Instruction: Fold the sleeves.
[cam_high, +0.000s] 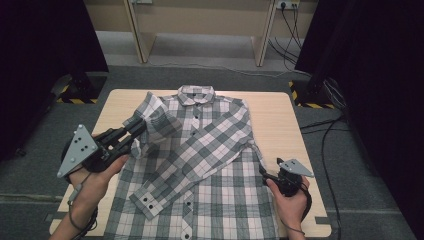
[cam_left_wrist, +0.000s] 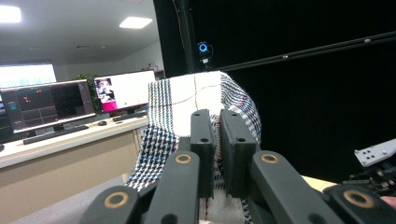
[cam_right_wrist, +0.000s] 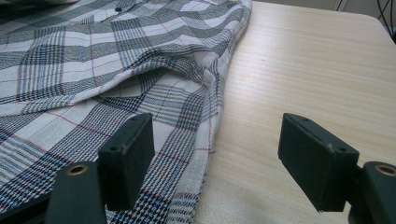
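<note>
While clamped, shirt (cam_left_wrist: 196, 100) between left jaws

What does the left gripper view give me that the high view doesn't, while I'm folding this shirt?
Left gripper view: the left gripper with its jaws pinched on a raised fold of the plaid shirt, and behind it a desk with lit monitors.

High view: the whole shirt laid flat on the wooden table, collar at the far edge, one sleeve folded across the front, and the right gripper at the shirt's right hem.

Both: the left gripper shut on shirt fabric near the shoulder.
</note>
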